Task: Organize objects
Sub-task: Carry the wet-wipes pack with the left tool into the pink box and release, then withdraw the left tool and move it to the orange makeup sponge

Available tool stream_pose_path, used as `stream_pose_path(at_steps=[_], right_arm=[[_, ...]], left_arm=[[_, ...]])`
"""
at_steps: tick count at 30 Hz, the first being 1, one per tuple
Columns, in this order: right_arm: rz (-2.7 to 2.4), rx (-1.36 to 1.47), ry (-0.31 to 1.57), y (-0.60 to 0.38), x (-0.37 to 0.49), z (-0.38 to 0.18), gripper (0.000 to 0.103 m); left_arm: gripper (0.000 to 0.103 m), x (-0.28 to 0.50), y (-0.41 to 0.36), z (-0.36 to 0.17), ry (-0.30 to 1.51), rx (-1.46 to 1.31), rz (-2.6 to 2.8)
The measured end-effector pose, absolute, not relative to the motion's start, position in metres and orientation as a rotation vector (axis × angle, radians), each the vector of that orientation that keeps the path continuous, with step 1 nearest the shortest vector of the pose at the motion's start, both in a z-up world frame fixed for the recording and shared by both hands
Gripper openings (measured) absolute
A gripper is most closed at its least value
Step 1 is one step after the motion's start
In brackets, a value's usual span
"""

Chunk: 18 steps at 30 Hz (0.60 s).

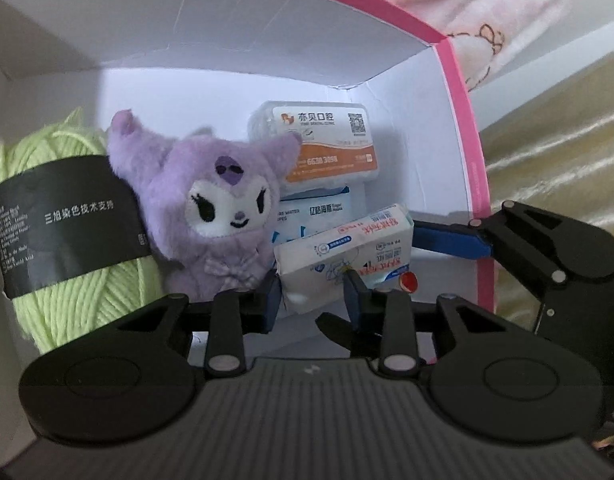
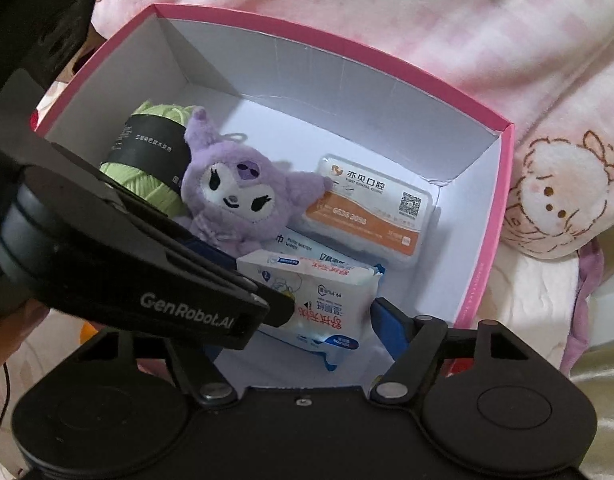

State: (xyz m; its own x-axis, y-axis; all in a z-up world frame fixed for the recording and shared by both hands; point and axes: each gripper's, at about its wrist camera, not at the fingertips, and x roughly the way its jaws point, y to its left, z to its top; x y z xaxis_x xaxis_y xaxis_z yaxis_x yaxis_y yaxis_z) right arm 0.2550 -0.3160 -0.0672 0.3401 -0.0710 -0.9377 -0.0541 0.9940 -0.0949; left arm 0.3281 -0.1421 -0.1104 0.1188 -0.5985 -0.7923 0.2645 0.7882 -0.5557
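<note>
Jaws of the left gripper [image 1: 313,294] pinch the tissue pack [image 1: 343,254] to seat it in the pink box [image 2: 483,264] beside the plush [image 2: 235,200], while the right gripper [image 2: 323,320] waits wide open, holding nothing.

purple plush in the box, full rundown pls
The purple plush is a fuzzy big-eared character with a white face, dark lashed eyes and a lilac chest bow; a thin hang loop shows in the right wrist view. It stands upright on the pink-rimmed box floor, pressed against the green yarn ball. No claw touches it.
</note>
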Motion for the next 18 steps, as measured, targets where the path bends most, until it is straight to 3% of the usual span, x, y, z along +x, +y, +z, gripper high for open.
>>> stream_pose_path(at_steps=[1,10,18], right_arm=[[-0.018,-0.123,1.216,-0.316,0.254,-0.066,0.077],[-0.058,-0.056,0.973,-0.308,0.211,-0.036,0.081],[-0.048,-0.056,0.821,-0.281,0.154,0.024,0.081]], left_arm=[[0.031,0.326,-0.142,-0.108,1.294,-0.300,-0.638],[0.047,0.295,-0.117,-0.052,1.119,-0.210,-0.653],[0.049,0.246,-0.085,0.007,1.048,-0.137,-0.662]])
